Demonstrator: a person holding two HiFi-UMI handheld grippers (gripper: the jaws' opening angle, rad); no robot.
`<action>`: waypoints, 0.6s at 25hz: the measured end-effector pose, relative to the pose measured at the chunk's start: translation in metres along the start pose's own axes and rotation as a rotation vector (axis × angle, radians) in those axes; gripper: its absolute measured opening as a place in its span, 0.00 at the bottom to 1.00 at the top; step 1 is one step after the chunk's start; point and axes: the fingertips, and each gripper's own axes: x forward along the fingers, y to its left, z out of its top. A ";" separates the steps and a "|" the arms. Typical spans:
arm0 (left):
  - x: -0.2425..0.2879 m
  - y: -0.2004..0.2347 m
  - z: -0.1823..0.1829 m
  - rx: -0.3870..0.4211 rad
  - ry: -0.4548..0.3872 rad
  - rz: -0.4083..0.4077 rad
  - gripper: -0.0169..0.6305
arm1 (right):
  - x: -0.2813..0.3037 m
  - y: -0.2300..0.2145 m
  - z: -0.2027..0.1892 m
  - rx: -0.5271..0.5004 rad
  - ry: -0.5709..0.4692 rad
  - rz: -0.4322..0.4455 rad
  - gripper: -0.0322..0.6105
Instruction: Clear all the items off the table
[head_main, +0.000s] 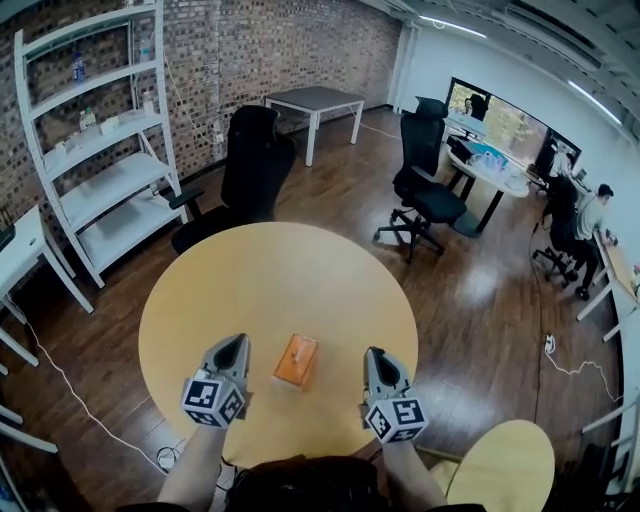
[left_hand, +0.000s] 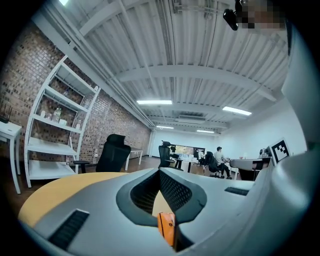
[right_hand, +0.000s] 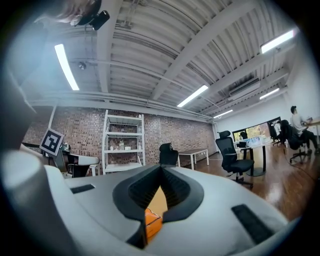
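One orange box (head_main: 296, 360) on round table (head_main: 280, 275); left hand-held gripper (head_main: 238, 343), right hand-held gripper (head_main: 375, 353) closed, empty; brick wall (head_main: 290, 40).

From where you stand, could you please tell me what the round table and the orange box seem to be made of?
Round table: probably light wood or wood-look laminate, with a smooth satin finish; the top is an even pale yellow with a soft sheen.
Orange box: likely matt cardboard; it has crisp straight edges and a paler slot on top.
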 end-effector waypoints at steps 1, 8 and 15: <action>-0.001 0.003 0.001 -0.001 -0.006 0.014 0.02 | 0.000 0.001 0.000 0.000 -0.002 0.000 0.05; -0.010 0.026 0.008 -0.006 -0.039 0.119 0.02 | -0.005 0.003 0.002 -0.009 -0.006 -0.007 0.05; -0.004 0.010 0.009 -0.046 -0.032 0.056 0.02 | -0.034 0.000 0.014 -0.016 0.008 -0.075 0.05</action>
